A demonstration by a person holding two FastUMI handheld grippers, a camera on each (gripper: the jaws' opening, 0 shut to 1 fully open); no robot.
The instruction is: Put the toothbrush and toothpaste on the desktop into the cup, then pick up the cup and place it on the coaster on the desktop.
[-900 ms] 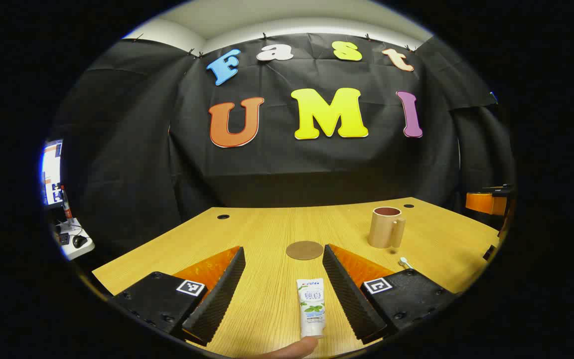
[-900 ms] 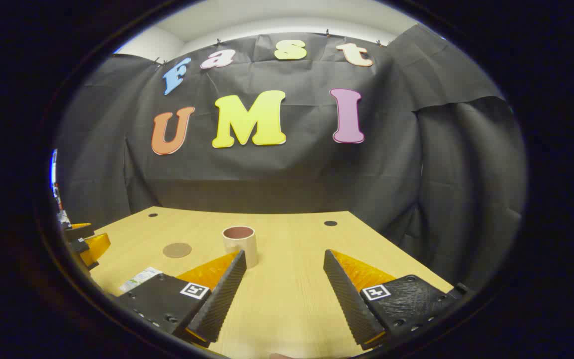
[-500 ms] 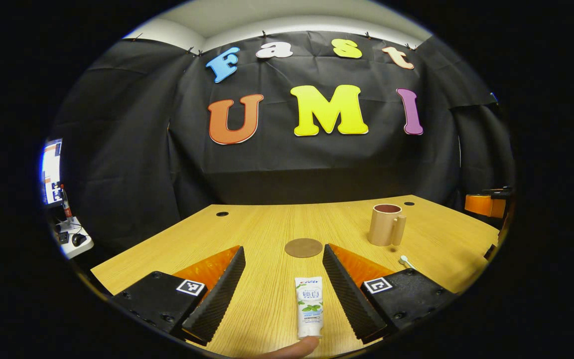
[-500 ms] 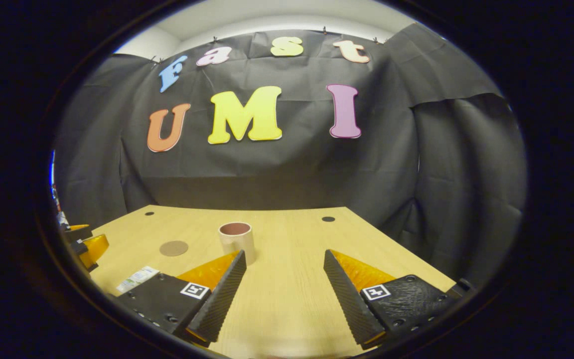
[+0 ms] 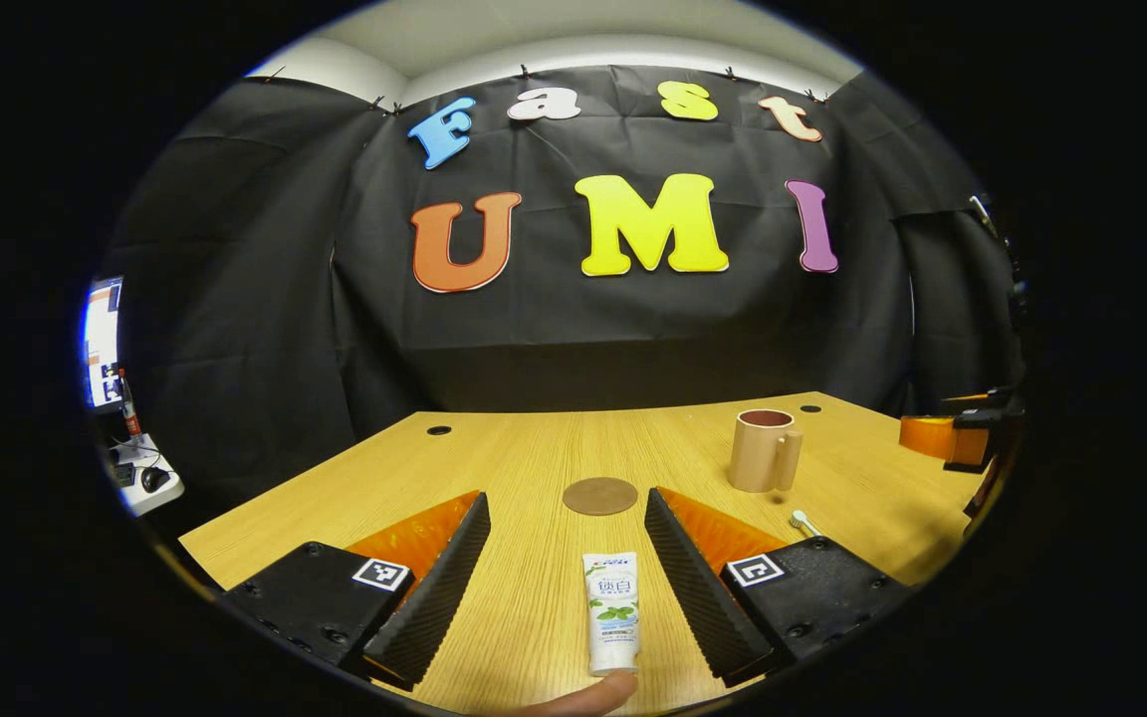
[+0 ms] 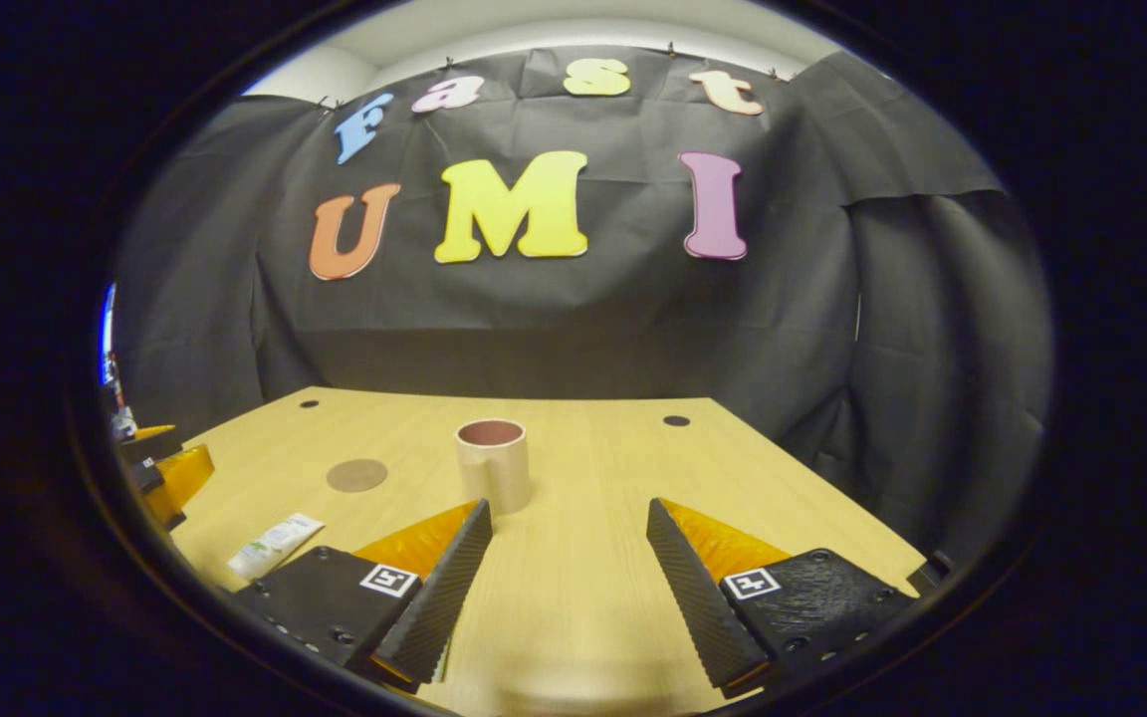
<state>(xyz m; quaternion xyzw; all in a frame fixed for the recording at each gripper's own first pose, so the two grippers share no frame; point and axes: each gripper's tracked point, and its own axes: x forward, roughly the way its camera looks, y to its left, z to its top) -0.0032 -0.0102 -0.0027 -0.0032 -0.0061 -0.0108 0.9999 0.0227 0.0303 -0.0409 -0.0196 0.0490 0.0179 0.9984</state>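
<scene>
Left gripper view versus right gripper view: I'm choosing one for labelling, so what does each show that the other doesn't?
Left gripper view: the toothbrush head, the handle of the cup, a fingertip at the near end of the toothpaste, and the open left gripper straddling that tube. Right gripper view: the open right gripper over bare desktop. Both: cup, coaster, toothpaste lying flat, desktop, and the other gripper at the edge.

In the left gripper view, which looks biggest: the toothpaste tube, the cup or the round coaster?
1. toothpaste tube, though it lies nearest the camera, so that is unsure
2. cup, nearly alike in size
3. coaster, smallest, lying flat on the desk
</scene>
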